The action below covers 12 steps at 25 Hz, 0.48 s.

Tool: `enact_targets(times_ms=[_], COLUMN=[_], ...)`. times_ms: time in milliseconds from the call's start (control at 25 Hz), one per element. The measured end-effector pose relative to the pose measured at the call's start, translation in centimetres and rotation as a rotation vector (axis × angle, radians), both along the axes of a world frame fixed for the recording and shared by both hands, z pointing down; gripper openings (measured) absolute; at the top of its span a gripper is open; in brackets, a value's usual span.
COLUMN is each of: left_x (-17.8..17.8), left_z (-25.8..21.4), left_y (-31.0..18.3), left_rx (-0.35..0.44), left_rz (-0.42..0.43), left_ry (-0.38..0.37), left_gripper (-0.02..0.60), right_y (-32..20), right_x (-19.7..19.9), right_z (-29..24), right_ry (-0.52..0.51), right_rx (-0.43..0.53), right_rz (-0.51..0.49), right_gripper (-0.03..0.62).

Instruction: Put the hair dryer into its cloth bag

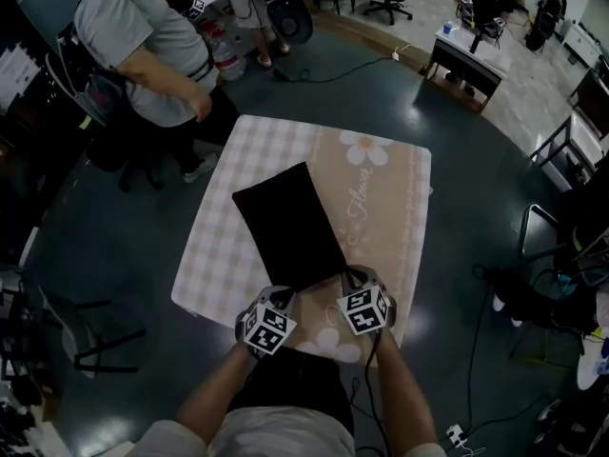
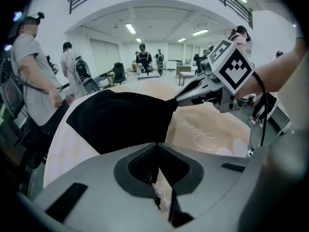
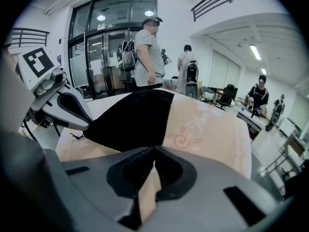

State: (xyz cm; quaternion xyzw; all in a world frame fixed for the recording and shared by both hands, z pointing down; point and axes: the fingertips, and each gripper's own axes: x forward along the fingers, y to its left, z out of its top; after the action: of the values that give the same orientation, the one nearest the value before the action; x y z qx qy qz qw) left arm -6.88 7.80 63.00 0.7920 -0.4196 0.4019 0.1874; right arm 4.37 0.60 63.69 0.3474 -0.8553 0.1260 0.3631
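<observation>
The black cloth bag (image 1: 285, 222) lies flat on the cloth-covered table (image 1: 395, 198), towards its near edge. The left gripper (image 1: 278, 295) and the right gripper (image 1: 354, 276) each pinch one near corner of the bag.

The cloth bag (image 1: 285, 225) lies on the table (image 1: 390, 208), running from 11 o'clock to 5 o'clock. At its near end, the left gripper (image 1: 282, 293) is at 7 o'clock and the right gripper (image 1: 350, 276) at 5. A person (image 1: 143, 55) stands beyond the table at 10 o'clock.
</observation>
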Motion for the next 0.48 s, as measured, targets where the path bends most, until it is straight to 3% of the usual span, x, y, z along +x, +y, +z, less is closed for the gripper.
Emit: enact_targets(times_ms=[200, 280, 480], left_x=[-0.5, -0.4, -1.4], left_z=[-0.3, -0.4, -1.1], left_y=[0.0, 0.3, 1.1], left_rx=[0.049, 0.057, 0.085], left_rz=[-0.066, -0.073, -0.139], left_ry=[0.017, 0.038, 0.103], left_gripper=[0.015, 0.015, 0.017], right_y=[0.6, 1.0, 2.7], right_x=[0.2, 0.4, 0.6], right_z=[-0.3, -0.5, -2.3], right_ry=[-0.02, -0.034, -0.079], right_rx=[0.009, 0.014, 0.045], right_rz=[0.021, 0.049, 0.13], right_gripper=[0.032, 0.072, 0.072])
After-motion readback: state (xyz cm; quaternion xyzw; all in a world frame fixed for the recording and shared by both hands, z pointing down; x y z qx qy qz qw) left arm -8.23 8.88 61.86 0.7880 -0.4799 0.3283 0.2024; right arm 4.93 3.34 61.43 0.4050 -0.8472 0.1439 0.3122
